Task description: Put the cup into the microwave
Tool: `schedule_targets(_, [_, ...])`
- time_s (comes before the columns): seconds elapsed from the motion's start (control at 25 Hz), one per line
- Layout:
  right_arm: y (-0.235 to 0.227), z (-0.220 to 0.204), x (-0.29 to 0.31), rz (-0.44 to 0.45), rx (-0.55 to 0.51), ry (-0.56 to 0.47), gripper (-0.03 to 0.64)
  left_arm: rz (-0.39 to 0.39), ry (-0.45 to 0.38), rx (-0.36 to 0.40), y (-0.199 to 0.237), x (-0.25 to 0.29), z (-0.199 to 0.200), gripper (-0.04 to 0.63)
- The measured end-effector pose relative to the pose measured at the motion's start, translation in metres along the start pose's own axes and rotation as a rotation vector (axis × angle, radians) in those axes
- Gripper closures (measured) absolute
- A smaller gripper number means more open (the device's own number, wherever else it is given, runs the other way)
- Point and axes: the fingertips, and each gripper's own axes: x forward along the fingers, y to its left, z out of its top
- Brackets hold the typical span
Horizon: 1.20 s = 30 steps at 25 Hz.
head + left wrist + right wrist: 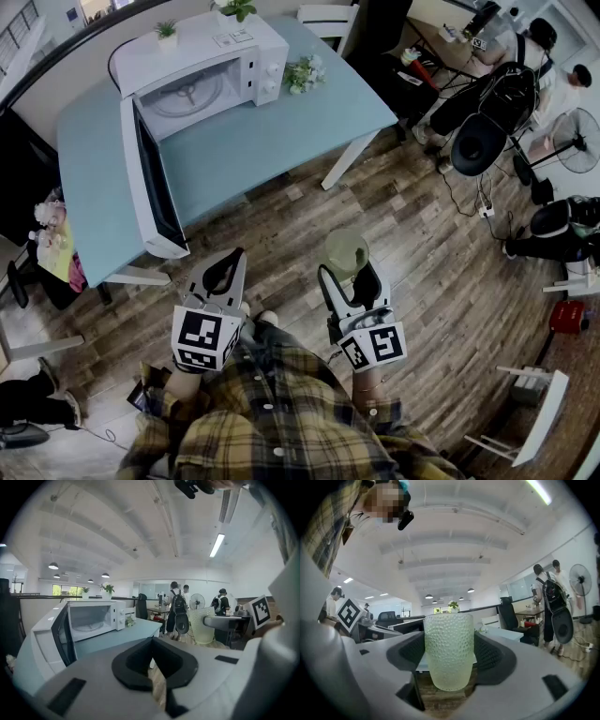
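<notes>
A pale green dimpled cup (345,251) stands upright between the jaws of my right gripper (350,274), which is shut on it. In the right gripper view the cup (448,651) fills the middle and the pads press its sides. My left gripper (223,272) hangs beside it over the wooden floor, shut, with nothing in it. The white microwave (202,70) stands on the blue table (272,131), its door (150,183) swung wide open toward me. In the left gripper view the microwave (93,618) shows its bare glass turntable, and the cup (202,625) is at right.
A small flower bunch (305,73) lies right of the microwave and two potted plants stand on top of it. A black office chair (478,141), a fan (574,141) and people are at the right. A white chair (534,403) stands at lower right.
</notes>
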Motion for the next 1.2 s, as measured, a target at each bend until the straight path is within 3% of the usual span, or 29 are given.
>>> schedule_targets(0.68, [-0.034, -0.017, -0.014, -0.003, 0.112, 0.014, 0.290, 0.048, 0.030, -0.019, -0.017, 0.014, -0.012, 0.606])
schedule_targets(1.2, [-0.066, -0.006, 0.082, 0.042, 0.082, 0.028, 0.290, 0.101, -0.036, -0.037, 0.047, 0.089, 0.032, 0.606])
